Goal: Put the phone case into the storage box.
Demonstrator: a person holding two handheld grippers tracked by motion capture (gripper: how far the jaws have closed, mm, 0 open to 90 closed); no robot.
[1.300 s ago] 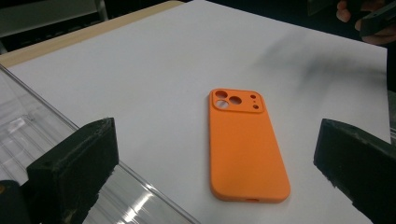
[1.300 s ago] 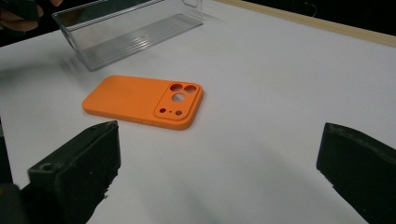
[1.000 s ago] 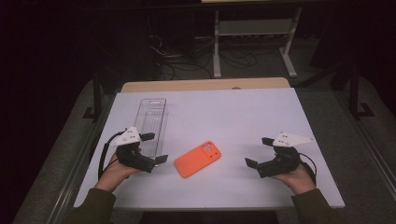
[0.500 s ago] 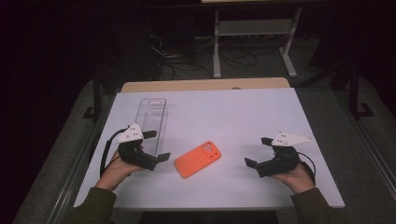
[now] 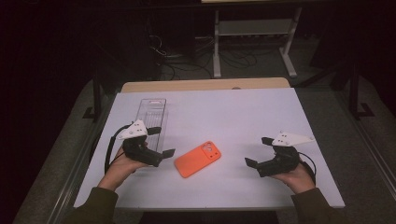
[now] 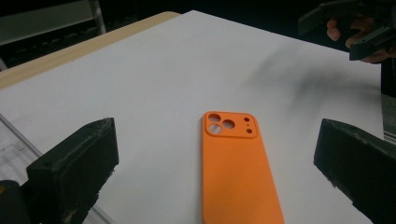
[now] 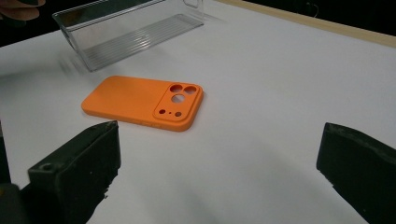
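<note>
An orange phone case (image 5: pixel 198 159) lies face down on the white table (image 5: pixel 233 112), camera cutouts toward the far right. In the left gripper view the orange phone case (image 6: pixel 236 168) lies just ahead, between the wide-apart jaws. My left gripper (image 5: pixel 161 141) is open, close to the case's left end, empty. My right gripper (image 5: pixel 258 150) is open and empty, a short way right of the case. From the right gripper view the orange phone case (image 7: pixel 144 102) lies ahead to the left.
A clear plastic tray (image 5: pixel 152 122) stands lengthwise at the left, behind my left gripper; the clear plastic tray (image 7: pixel 126 30) is empty. A wooden strip (image 5: pixel 205 85) edges the table's far side. Dark floor, cables and a metal stand (image 5: pixel 254 37) lie beyond.
My left gripper has crept slightly right toward the case. The case and the right gripper have stayed put.
</note>
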